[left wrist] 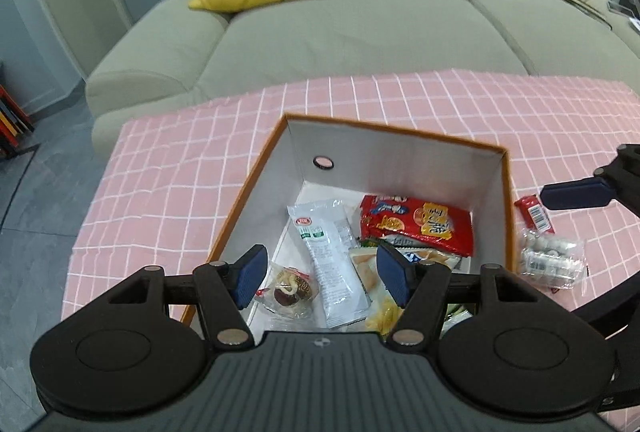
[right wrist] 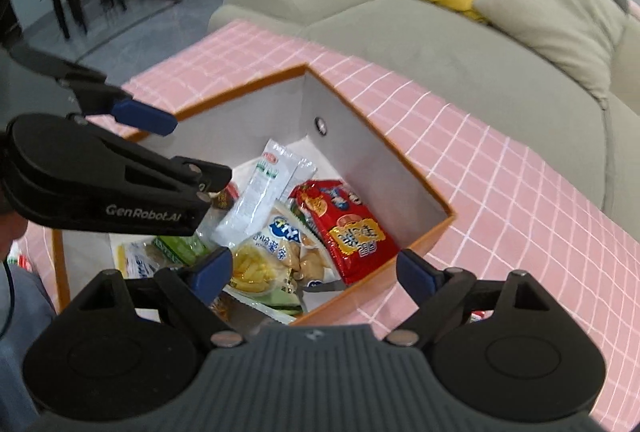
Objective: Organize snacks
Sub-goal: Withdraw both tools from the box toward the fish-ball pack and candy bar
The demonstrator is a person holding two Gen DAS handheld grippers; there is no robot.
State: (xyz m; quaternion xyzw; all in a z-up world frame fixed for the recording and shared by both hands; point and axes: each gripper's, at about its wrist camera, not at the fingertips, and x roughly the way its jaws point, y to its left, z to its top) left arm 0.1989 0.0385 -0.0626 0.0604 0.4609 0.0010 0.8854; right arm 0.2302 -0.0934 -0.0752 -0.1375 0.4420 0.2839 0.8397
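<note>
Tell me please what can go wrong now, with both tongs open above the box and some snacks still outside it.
1. The small red packet and the clear bag of round sweets lie on the pink checked cloth, close to the orange-edged cardboard box; they may be forgotten.
2. The right tongs hang over the box's near corner and could knock it when reaching.
3. The left tongs and the right are close together and might collide.

The left gripper hides part of the box and the snacks beneath it. The yellow packet lies half behind a blue pad. The clear packet shows contents too blurred to name. The right gripper is cut off by the edge.
</note>
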